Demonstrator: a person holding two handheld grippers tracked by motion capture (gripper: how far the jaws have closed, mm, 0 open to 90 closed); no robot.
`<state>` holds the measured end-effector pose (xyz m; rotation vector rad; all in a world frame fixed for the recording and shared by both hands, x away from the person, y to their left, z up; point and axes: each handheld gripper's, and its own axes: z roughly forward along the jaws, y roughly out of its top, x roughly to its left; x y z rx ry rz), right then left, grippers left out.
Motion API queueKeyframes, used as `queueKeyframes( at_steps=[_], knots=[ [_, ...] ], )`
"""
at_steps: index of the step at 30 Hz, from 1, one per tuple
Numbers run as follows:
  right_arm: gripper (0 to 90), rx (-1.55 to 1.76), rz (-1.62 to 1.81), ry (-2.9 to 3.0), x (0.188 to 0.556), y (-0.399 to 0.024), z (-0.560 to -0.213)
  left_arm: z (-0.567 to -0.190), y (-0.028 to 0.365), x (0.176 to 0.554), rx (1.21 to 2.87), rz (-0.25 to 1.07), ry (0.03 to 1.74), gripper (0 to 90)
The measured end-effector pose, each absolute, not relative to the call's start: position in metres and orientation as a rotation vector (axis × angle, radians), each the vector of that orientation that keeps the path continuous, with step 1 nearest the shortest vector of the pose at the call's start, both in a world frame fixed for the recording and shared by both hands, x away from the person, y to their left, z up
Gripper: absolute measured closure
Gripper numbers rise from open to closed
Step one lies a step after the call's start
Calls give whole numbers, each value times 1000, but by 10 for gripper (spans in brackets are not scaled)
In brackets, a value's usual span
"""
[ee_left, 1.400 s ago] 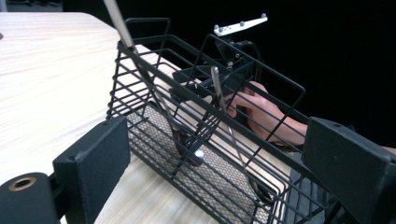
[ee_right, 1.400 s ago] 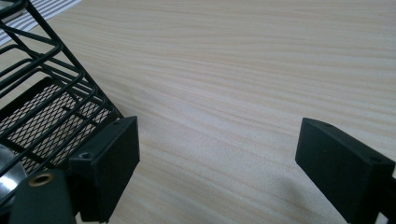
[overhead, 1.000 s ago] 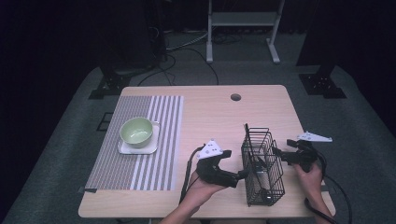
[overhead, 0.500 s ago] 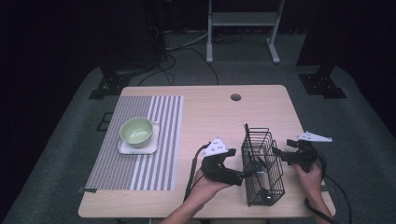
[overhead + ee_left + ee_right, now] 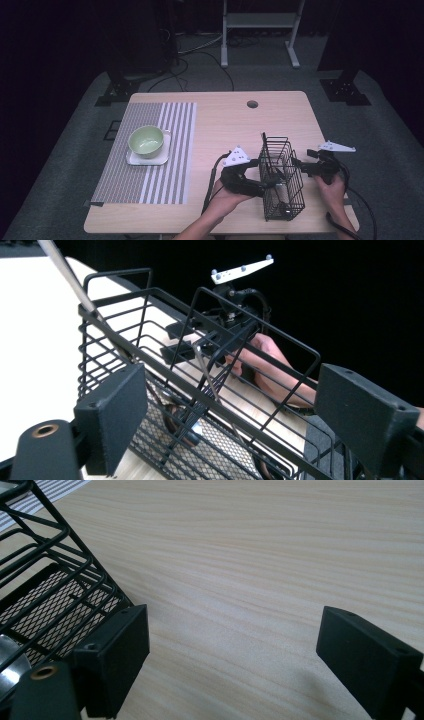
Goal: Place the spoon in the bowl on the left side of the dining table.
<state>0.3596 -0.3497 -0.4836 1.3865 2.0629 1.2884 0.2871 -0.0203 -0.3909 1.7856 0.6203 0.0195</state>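
A black wire basket (image 5: 281, 180) stands at the table's front right, with metal cutlery (image 5: 280, 192) inside and one thin handle (image 5: 70, 280) sticking up past its rim. My left gripper (image 5: 260, 187) is at the basket's left side. In the left gripper view (image 5: 230, 410) its jaws stand wide, with the basket's rim wire (image 5: 215, 402) between them and the pads off it. They have just been closing a little. My right gripper (image 5: 300, 167) sits at the basket's right side. It is open over bare wood (image 5: 235, 645), with the basket (image 5: 45, 580) beside its left jaw.
A green bowl (image 5: 146, 140) rests on a white square plate (image 5: 150, 160) on a striped mat (image 5: 165, 145) at the left. A cable hole (image 5: 252, 104) lies near the table's far edge. Bare wood lies between the mat and the basket.
My left gripper has shifted slightly right, closer to the basket. The right gripper and the basket have stayed put.
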Motion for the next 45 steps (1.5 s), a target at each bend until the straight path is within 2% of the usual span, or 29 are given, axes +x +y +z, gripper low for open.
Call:
queueKeyframes(
  at_steps=[7, 8, 11, 19, 22, 28, 32, 35, 45],
  knots=[
    [126, 1386, 1289, 2063, 360, -350, -484, -390, -23, 289, 1790, 42, 621, 155],
    [126, 1386, 1289, 2063, 360, -350, -484, -390, -22, 289, 1786, 44, 617, 197],
    [126, 1385, 1289, 2064, 360, -350, -484, -391, -22, 291, 1785, 48, 617, 231],
    [126, 1385, 1291, 2065, 360, -350, -484, -391, -22, 292, 1778, 76, 583, 485],
    [126, 1385, 1291, 2065, 360, -349, -484, -391, -21, 292, 1779, 83, 580, 513],
    [126, 1385, 1292, 2065, 360, -350, -484, -392, -21, 293, 1783, 86, 581, 630],
    [126, 1385, 1292, 2065, 360, -349, -484, -392, -20, 293, 1780, 92, 575, 710],
    [127, 1385, 1291, 2065, 360, -349, -484, -393, -18, 292, 1768, 97, 567, 802],
    [126, 1384, 1293, 2065, 360, -350, -484, -393, -15, 290, 1723, 54, 565, 846]
  ],
)
